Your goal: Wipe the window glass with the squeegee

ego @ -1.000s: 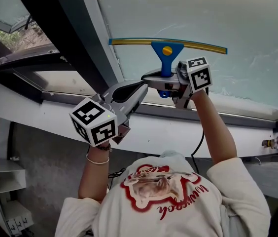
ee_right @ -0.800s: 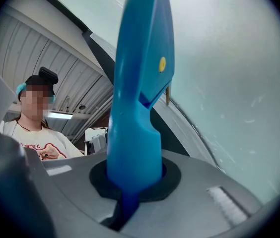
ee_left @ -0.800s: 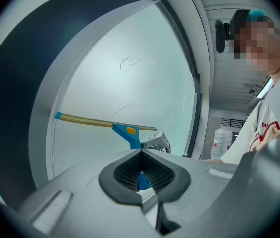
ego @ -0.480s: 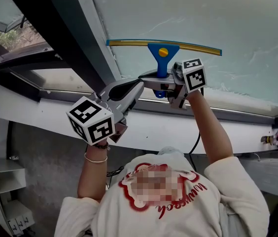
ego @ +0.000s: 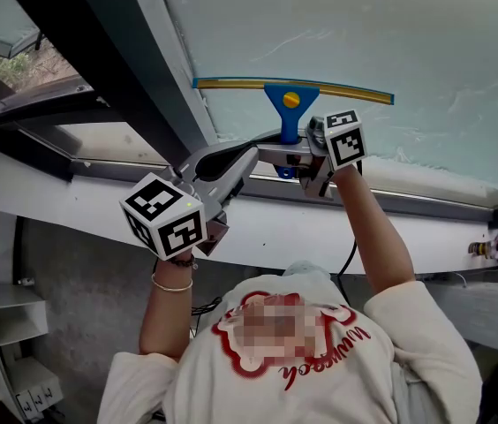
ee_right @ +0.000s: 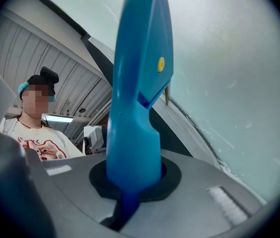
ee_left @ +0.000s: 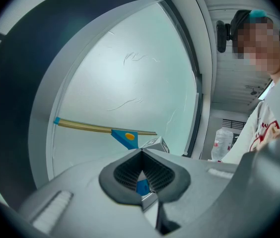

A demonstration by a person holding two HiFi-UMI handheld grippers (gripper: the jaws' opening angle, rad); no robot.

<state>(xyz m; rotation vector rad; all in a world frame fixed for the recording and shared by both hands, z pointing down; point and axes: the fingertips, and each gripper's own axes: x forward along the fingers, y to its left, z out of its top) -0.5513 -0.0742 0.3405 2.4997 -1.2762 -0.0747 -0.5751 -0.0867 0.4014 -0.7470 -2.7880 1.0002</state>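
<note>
Pinching the blue plastic squeegee with yellow blade [ego: 291, 95]: right gripper [ego: 291, 155] fingers clamp its handle, left gripper [ego: 258, 155] fingers closed on the handle end. Blade touches the pale window glass [ego: 390, 34], upper centre of frame.

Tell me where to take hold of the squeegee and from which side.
Grip the squeegee by its narrow blue handle, coming from below along its length. The wide yellow blade lies across the glass and should stay free; the handle points down, away from it.
</note>
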